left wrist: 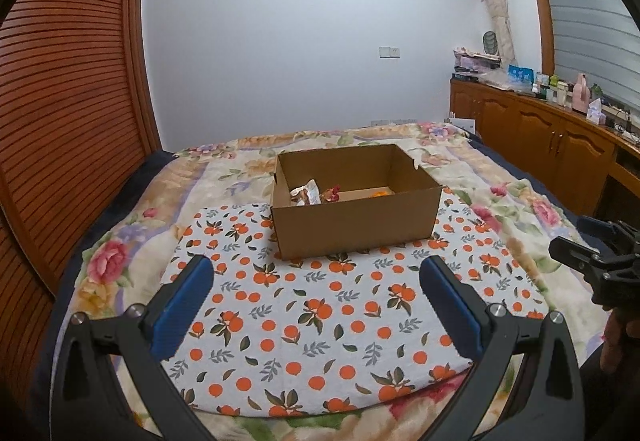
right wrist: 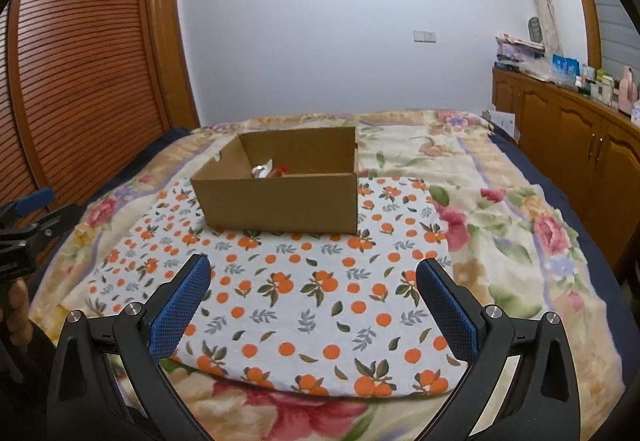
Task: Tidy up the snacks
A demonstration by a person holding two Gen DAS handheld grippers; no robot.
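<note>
An open cardboard box [left wrist: 352, 229] stands on an orange-print cloth [left wrist: 320, 321] on the bed. Inside it lie a pale snack wrapper [left wrist: 306, 193], a red wrapped snack [left wrist: 332, 195] and an orange one [left wrist: 379, 193]. The box also shows in the right wrist view [right wrist: 280, 201] with the wrappers [right wrist: 268, 171] partly hidden by its wall. My left gripper [left wrist: 318, 273] is open and empty, held above the cloth short of the box. My right gripper [right wrist: 314, 275] is open and empty, likewise short of the box. Each gripper shows at the edge of the other's view.
A floral blanket [left wrist: 500, 177] covers the bed. A slatted wooden wardrobe [left wrist: 68, 101] stands at the left. A wooden cabinet [left wrist: 560, 137] with bottles and boxes on top runs along the right wall.
</note>
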